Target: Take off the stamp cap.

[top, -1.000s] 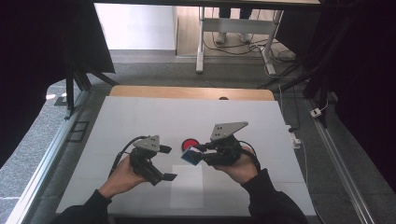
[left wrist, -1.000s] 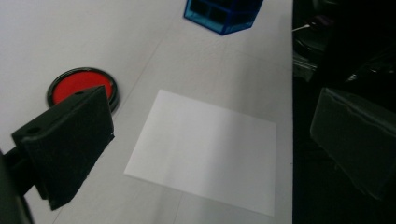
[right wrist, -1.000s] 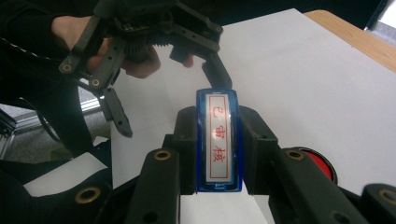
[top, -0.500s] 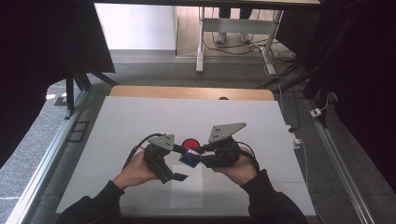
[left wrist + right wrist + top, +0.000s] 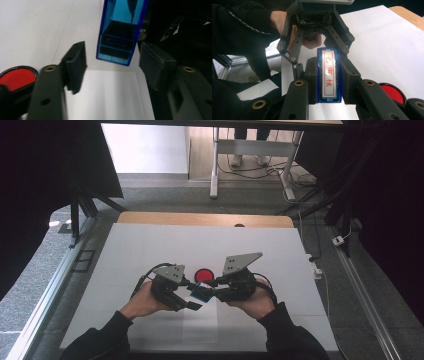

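Right hand-held gripper [image 5: 329, 82]: jaws closed on the long sides of a blue stamp [image 5: 329, 75], held clear of the white worktop [image 5: 150, 250] near its front-centre. Left hand-held gripper [image 5: 112, 65]: jaws wide apart, holding nothing, w/ the stamp's far end just beyond and between them. Step in hand, as judged: hand-over or two-handed grip on the stamp, approach phase. Next move probably calls for the left gripper to advance, centre its pads on the blue case, then close w/o knocking it askew. Red ink pad [image 5: 203, 275] lies just behind both grippers. Right gripper view shows the stamp's white label w/ red characters; left gripper view shows instead its translucent hollow body end-on. High view gives the layout.
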